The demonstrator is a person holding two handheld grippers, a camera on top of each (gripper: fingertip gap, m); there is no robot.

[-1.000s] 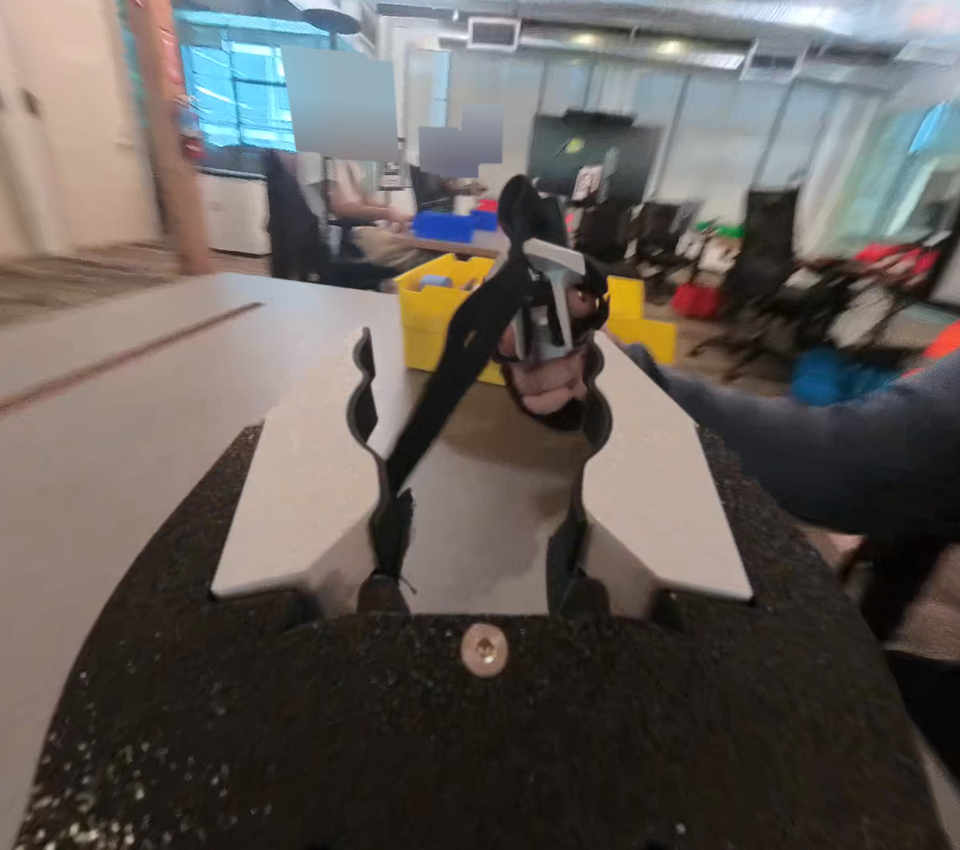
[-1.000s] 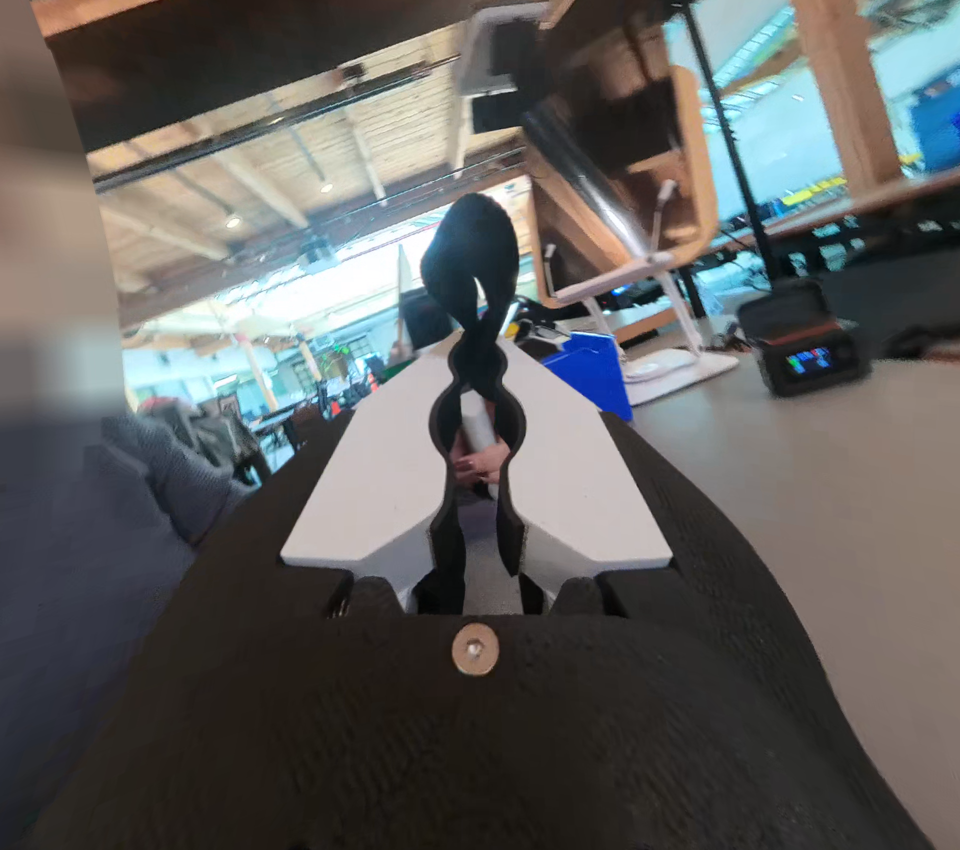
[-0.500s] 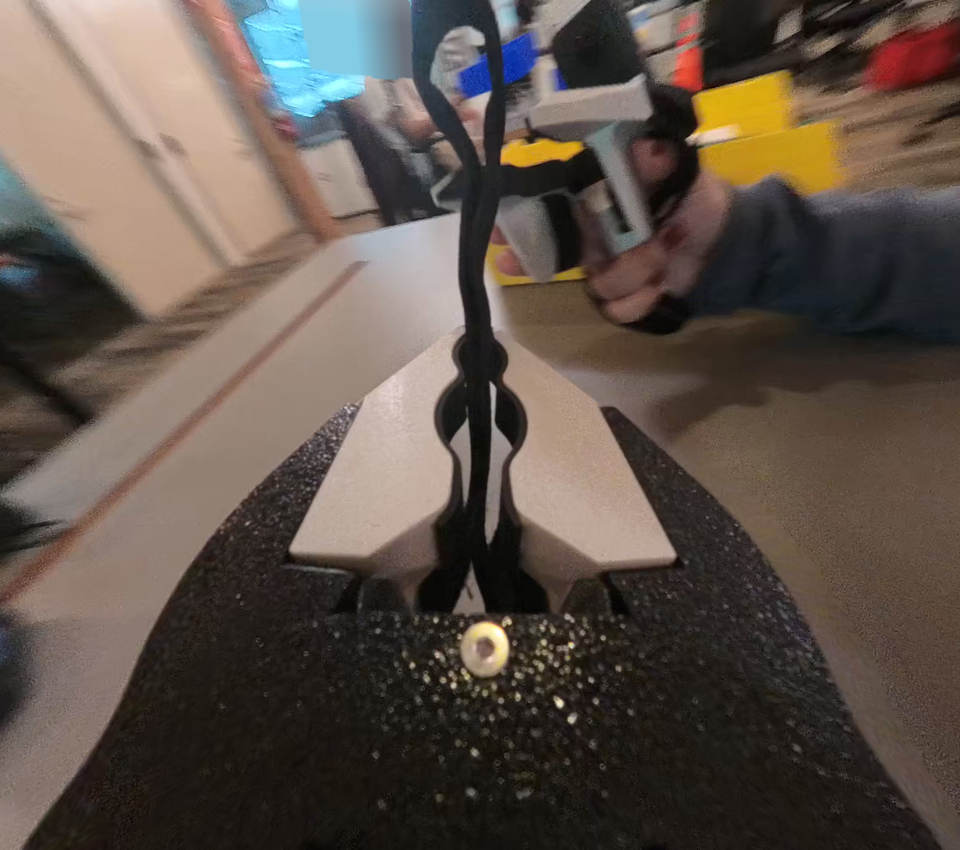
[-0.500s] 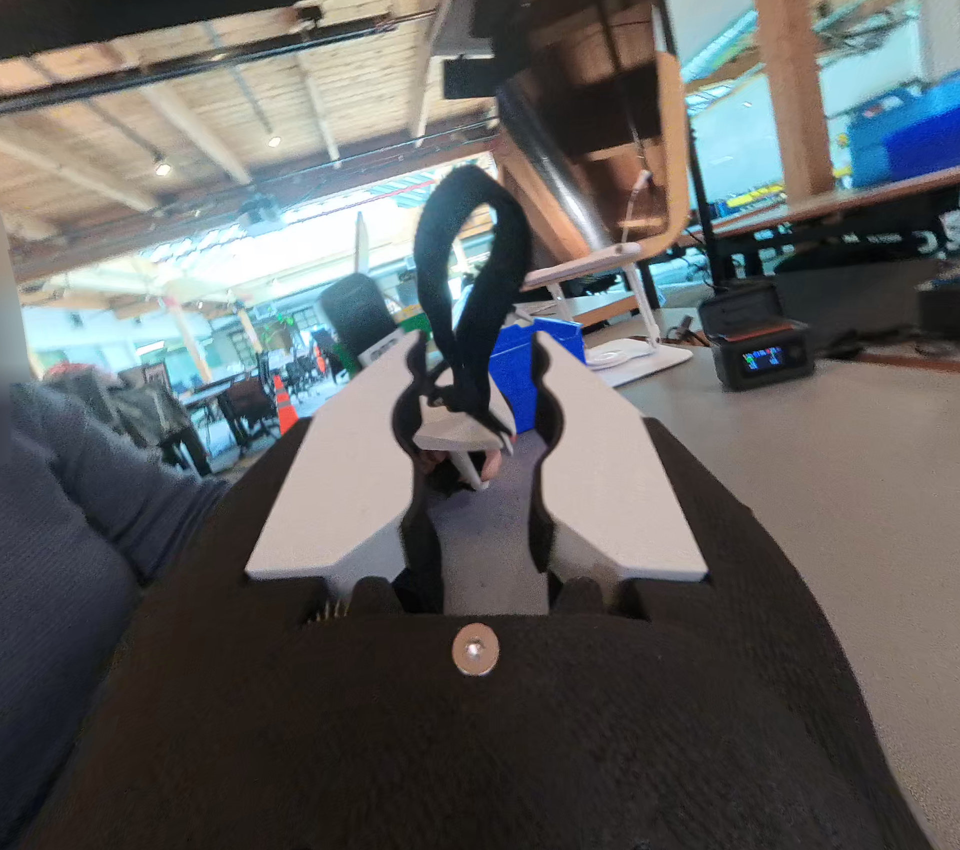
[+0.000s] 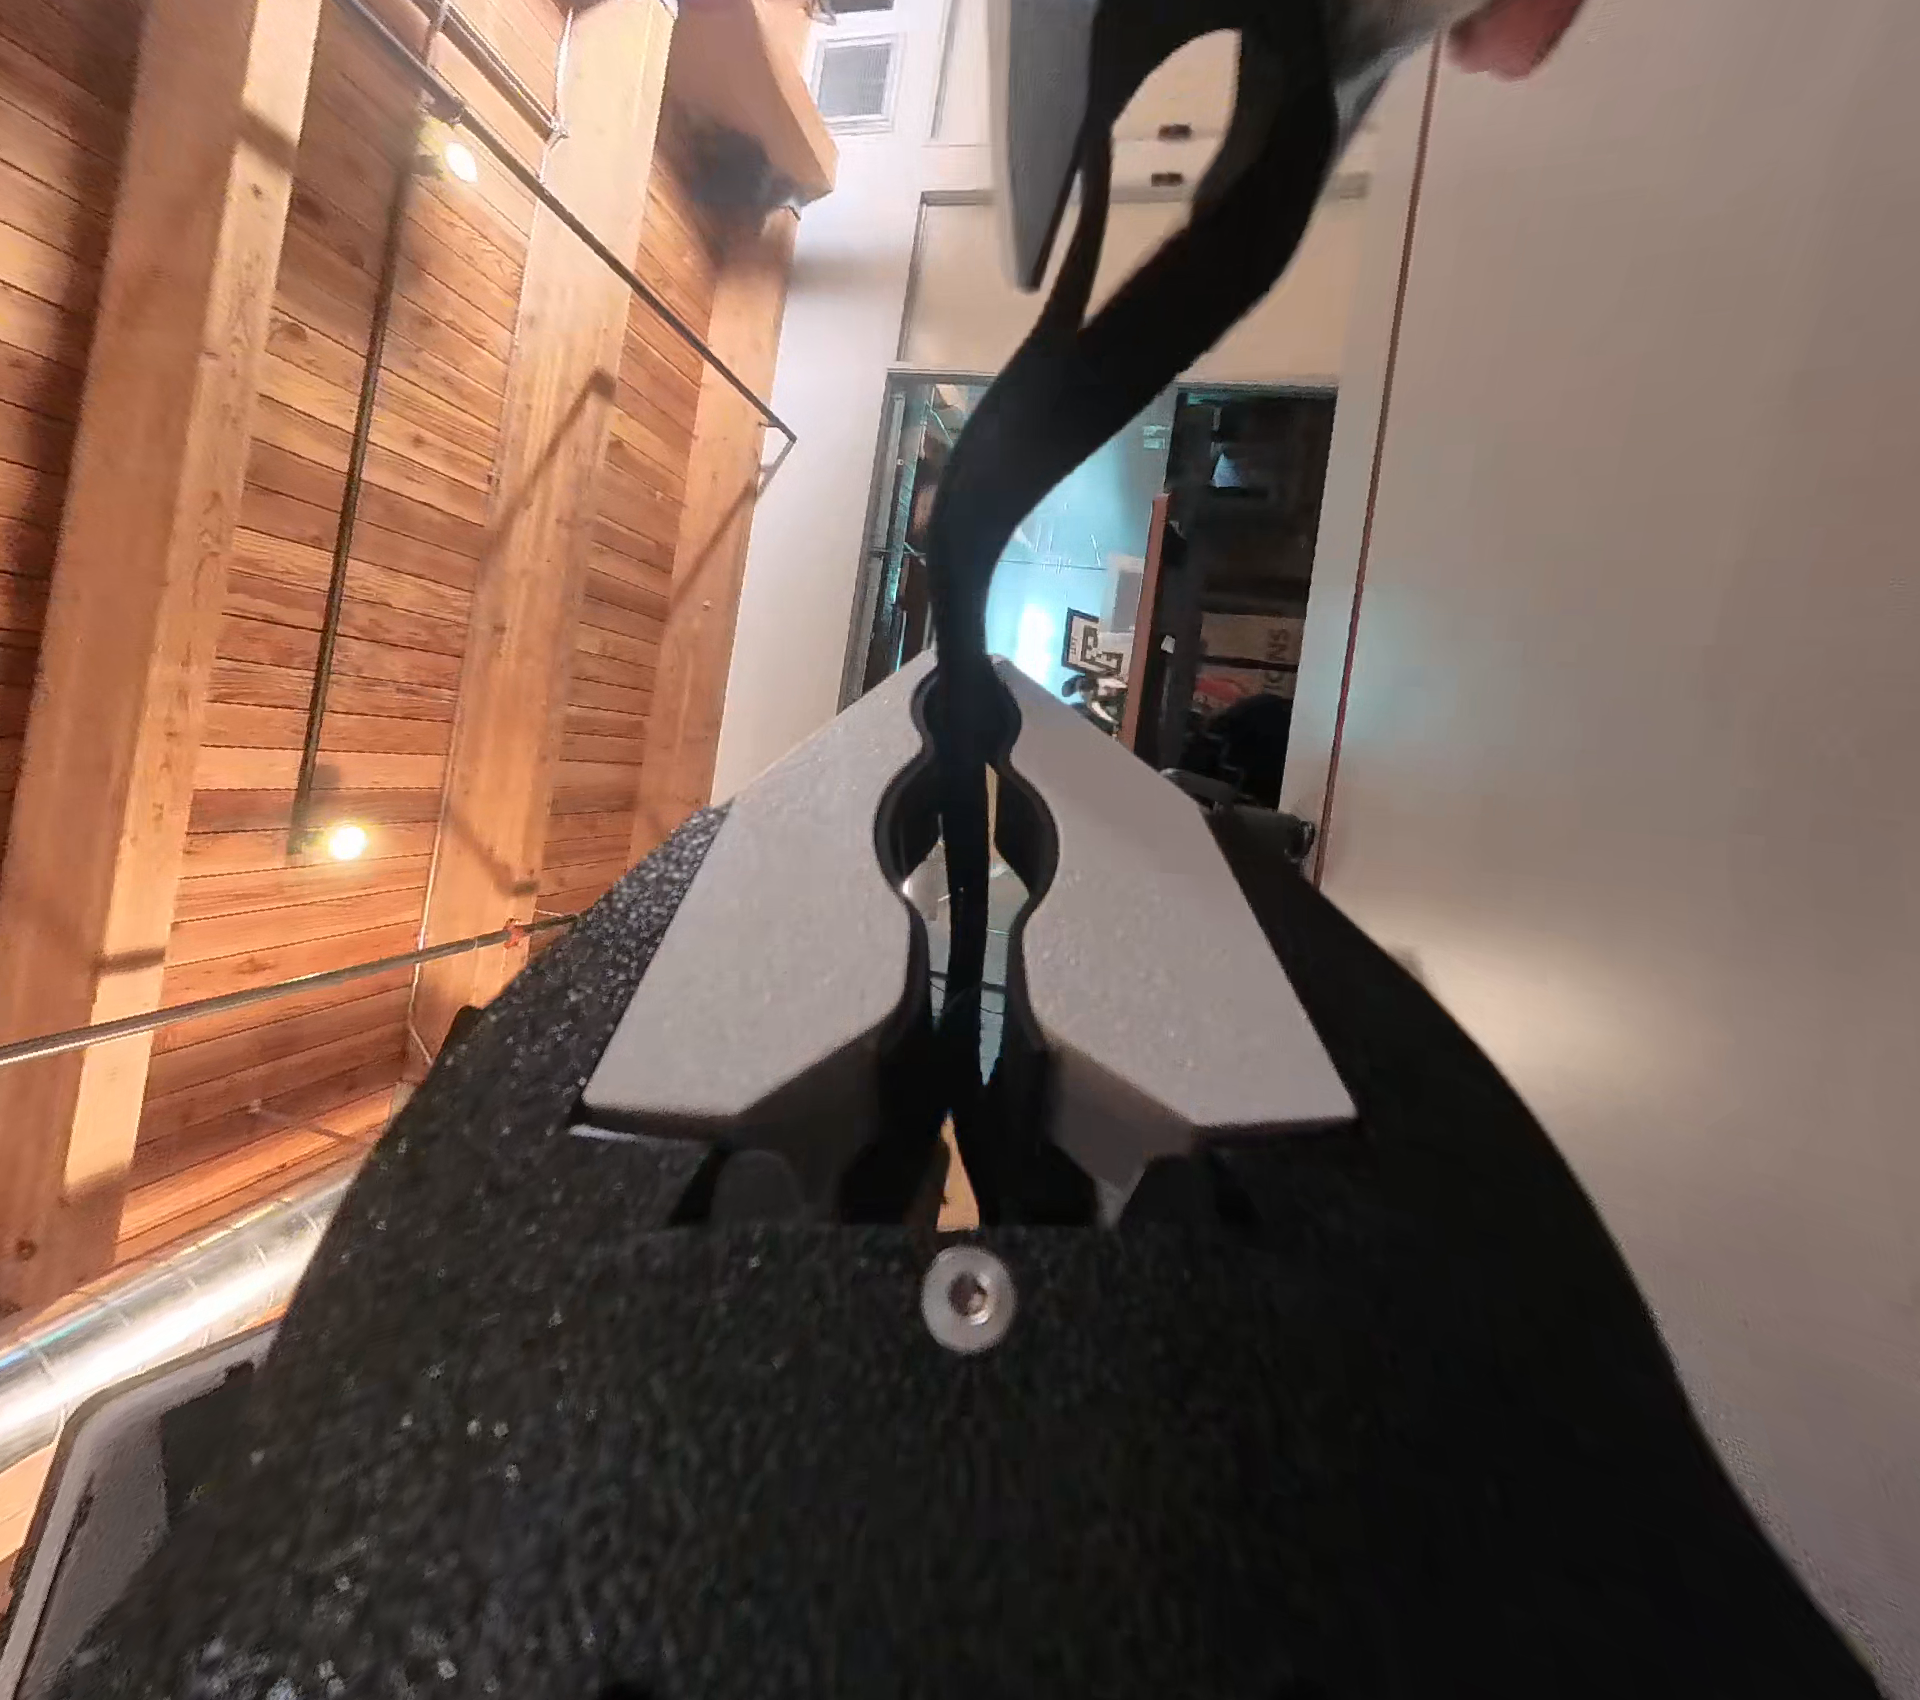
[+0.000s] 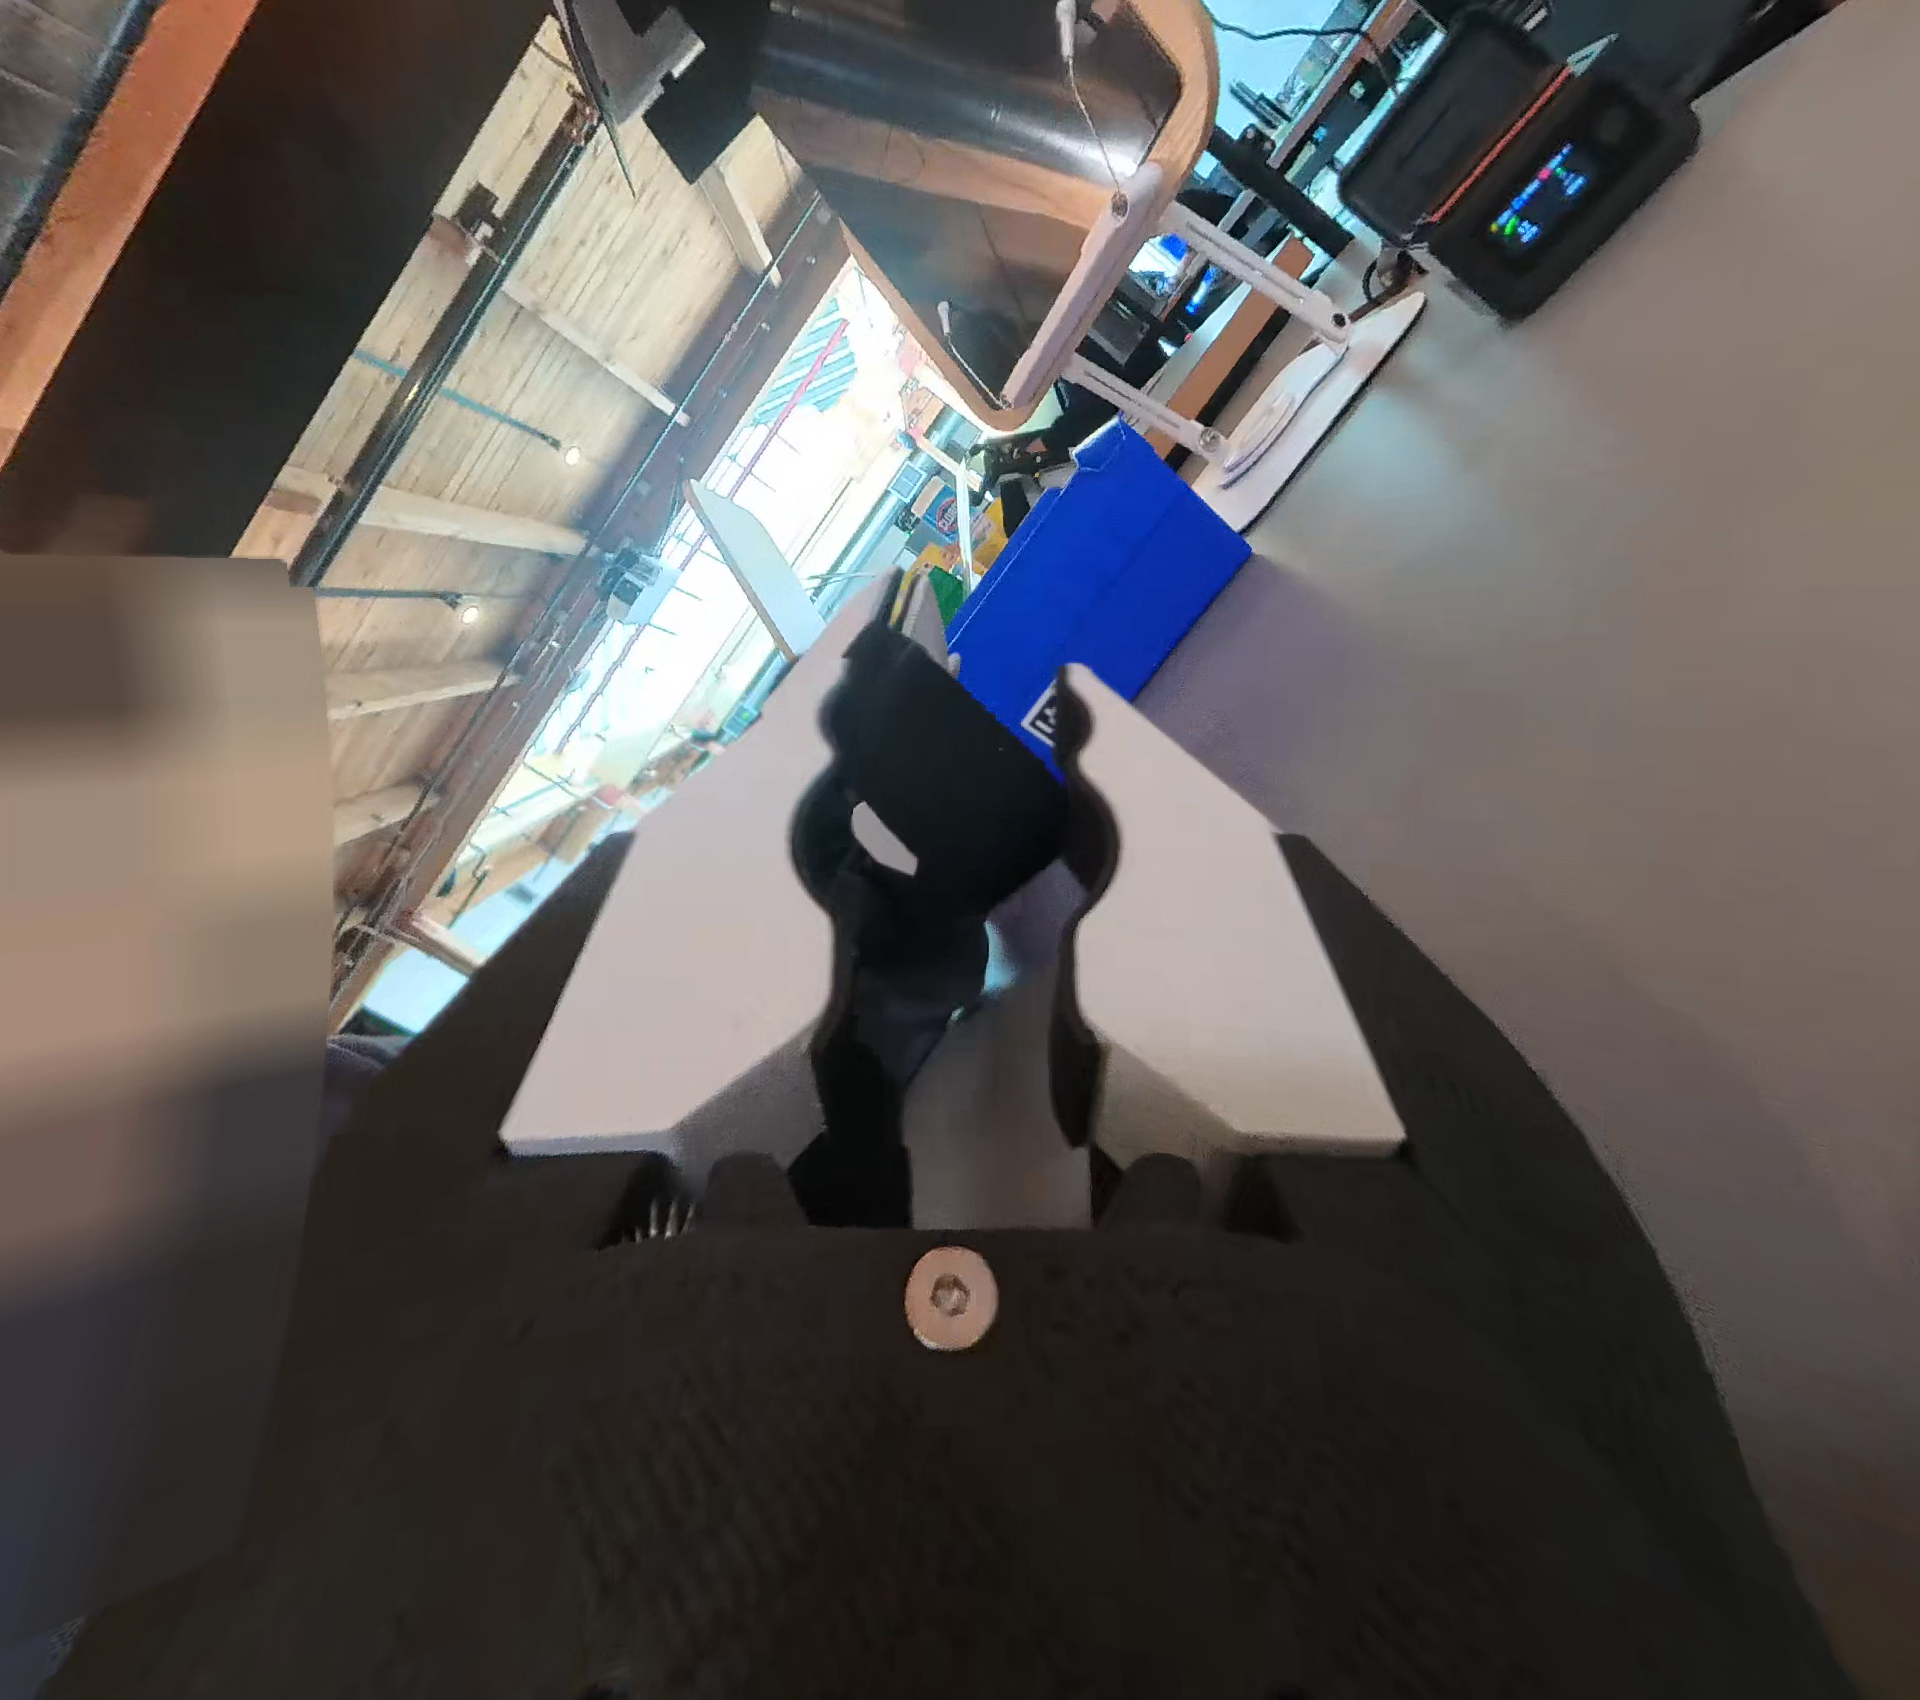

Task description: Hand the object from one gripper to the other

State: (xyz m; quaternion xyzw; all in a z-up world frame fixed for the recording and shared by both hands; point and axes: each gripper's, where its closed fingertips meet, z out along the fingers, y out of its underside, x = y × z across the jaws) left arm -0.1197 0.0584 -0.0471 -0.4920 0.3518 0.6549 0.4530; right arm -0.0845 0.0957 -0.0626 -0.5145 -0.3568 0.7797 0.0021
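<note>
My left gripper (image 5: 971,686) is shut on a black strap (image 5: 1049,414). The strap rises from the closed jaws and curls into a loop at the top of the left wrist view. There the loop sits between the grey fingers (image 5: 1039,92) of my other gripper, next to a hand (image 5: 1517,19). In the right wrist view my right gripper (image 6: 971,663) is open. The strap's loop (image 6: 945,803) lies between its two white fingers, against the left one, with a gap to the right finger (image 6: 1174,923).
A blue bin (image 6: 1101,601), a white stand's base (image 6: 1309,393) and a black device with a lit screen (image 6: 1517,185) stand on the grey table (image 6: 1610,715). The left wrist view is tilted, with a wooden wall (image 5: 312,507) at the left and the table (image 5: 1621,611) at the right. About 6 centimetres separates my left fingertips from my right.
A second ago my right gripper was shut on the strap and my left was open. My left gripper has since shut on the strap and my right has opened. Both views have tilted.
</note>
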